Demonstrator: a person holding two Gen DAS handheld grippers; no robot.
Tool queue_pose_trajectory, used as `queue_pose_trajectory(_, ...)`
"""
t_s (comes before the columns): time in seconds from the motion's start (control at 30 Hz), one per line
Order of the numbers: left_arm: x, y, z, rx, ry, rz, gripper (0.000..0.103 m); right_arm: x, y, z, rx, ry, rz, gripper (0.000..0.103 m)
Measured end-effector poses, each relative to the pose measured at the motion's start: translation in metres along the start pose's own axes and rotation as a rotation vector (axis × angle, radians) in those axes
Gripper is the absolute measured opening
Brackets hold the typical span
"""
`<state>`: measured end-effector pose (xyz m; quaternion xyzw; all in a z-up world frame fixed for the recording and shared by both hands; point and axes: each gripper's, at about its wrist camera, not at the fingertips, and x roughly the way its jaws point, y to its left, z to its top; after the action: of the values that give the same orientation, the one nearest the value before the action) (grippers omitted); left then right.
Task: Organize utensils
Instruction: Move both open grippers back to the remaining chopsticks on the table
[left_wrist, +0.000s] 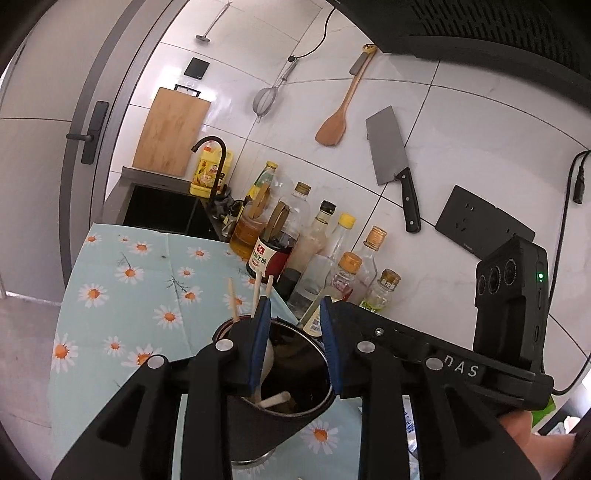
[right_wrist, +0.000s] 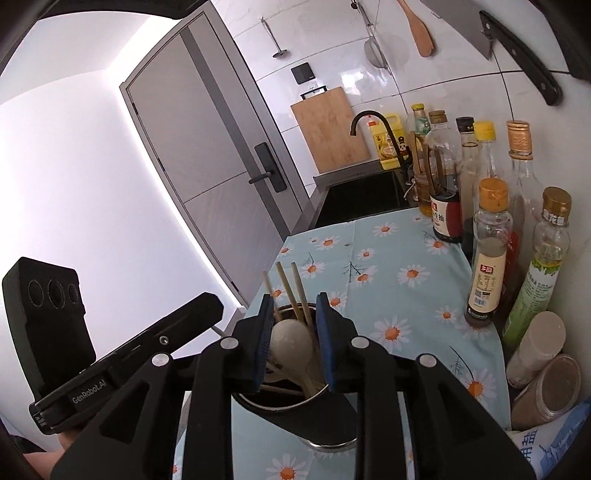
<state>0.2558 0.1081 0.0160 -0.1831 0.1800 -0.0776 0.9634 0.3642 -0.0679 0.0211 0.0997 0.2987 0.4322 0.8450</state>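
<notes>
Utensil holder (left_wrist: 280, 410) on floral surface (left_wrist: 122, 295): chopsticks (right_wrist: 291, 291), spoon (right_wrist: 291, 339) inside.
Left claw (left_wrist: 295, 343), right claw (right_wrist: 295, 339) partly open above, seemingly gripping nothing; bottles (right_wrist: 487, 251) at 2 o'clock.

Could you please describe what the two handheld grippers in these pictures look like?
Both the left gripper and the right gripper are matte black plastic linkages with silver pivot pins and blue ribbed pads. Each carries a black three-lens camera block; white lettering reads DAS and GenRobot.AI.
</notes>
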Motion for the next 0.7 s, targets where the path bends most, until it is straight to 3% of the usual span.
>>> queue_pose_trajectory(0.4, -0.031, -0.013, 0.003, 0.005, -0.005, -0.018, 0.026, -0.030, 0.014, 0.000, -0.028, 0.011, -0.004, 0.025)
queue_pose_trajectory(0.7, -0.063, -0.023, -0.013, -0.008, 0.061, -0.032, 0.026, -0.055, 0.016, -0.004, -0.049, 0.122, -0.040, 0.027)
